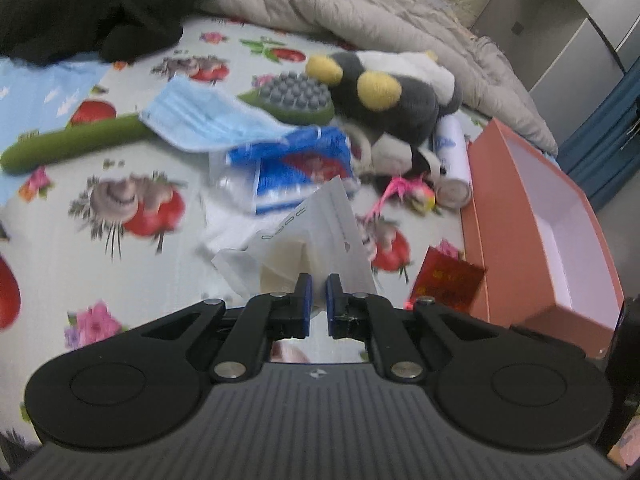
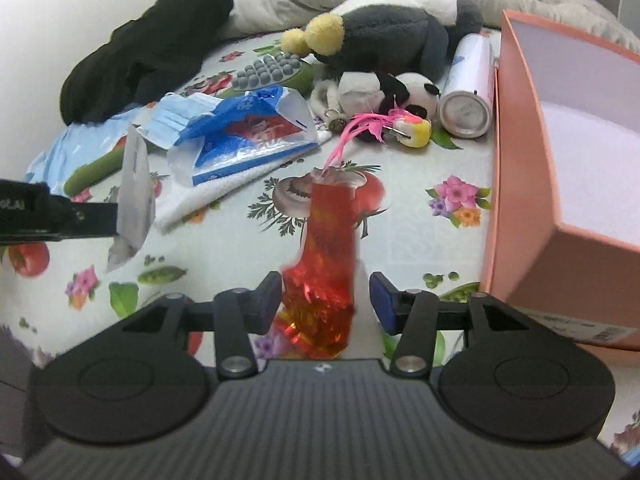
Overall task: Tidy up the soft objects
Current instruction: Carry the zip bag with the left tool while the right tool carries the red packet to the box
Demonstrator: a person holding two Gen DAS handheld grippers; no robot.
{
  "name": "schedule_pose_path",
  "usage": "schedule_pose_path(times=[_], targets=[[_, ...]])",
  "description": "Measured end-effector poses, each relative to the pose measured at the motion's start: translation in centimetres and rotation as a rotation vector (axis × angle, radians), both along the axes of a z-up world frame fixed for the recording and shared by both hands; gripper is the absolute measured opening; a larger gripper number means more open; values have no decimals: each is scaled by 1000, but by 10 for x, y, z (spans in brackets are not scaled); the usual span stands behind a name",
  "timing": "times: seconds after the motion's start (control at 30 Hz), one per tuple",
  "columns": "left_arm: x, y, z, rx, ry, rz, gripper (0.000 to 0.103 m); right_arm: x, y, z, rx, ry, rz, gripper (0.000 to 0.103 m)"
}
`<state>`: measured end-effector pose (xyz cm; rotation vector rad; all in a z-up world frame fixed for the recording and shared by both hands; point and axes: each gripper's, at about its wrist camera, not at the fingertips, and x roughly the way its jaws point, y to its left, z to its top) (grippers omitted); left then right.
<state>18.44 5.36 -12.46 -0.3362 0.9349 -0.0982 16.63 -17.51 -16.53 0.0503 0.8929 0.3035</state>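
My left gripper (image 1: 318,286) is shut on a clear white plastic packet (image 1: 320,232) and holds it above the bed; the packet also shows in the right wrist view (image 2: 134,196). My right gripper (image 2: 325,294) is open around a shiny red packet (image 2: 326,264) that lies on the flowered sheet between its jaws. A grey and yellow plush (image 2: 384,36) and a small panda plush (image 2: 384,92) lie further back. An open orange box (image 2: 560,184) stands at the right, and shows in the left wrist view (image 1: 532,216).
A blue face mask (image 1: 200,116), a blue and red bag (image 2: 248,132), a green massage brush (image 1: 80,140), a white can (image 2: 470,88), a pink feather toy (image 2: 384,128), black clothing (image 2: 148,48) and a grey quilt (image 1: 360,4) lie on the bed.
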Motion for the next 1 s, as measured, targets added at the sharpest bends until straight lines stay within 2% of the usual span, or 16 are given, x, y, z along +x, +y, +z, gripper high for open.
schedule_pose_path(times=[0.27, 0.53, 0.6, 0.67, 0.73, 1.0], targets=[[-17, 2, -12, -5, 32, 4, 9, -23, 9, 7, -32, -116, 112, 51], [-16, 6, -15, -9, 42, 10, 9, -11, 27, -6, -125, -127, 119, 51], [-15, 5, -16, -7, 46, 5, 9, -9, 33, -11, -177, -112, 127, 47], [-14, 4, -18, -4, 48, -2, 9, -9, 36, -14, -213, -100, 114, 39], [-14, 4, -17, -4, 48, -6, 9, -11, 36, -10, -213, -106, 103, 35], [-14, 2, -8, -14, 30, -37, 9, -22, 28, 17, -150, -130, 65, 34]])
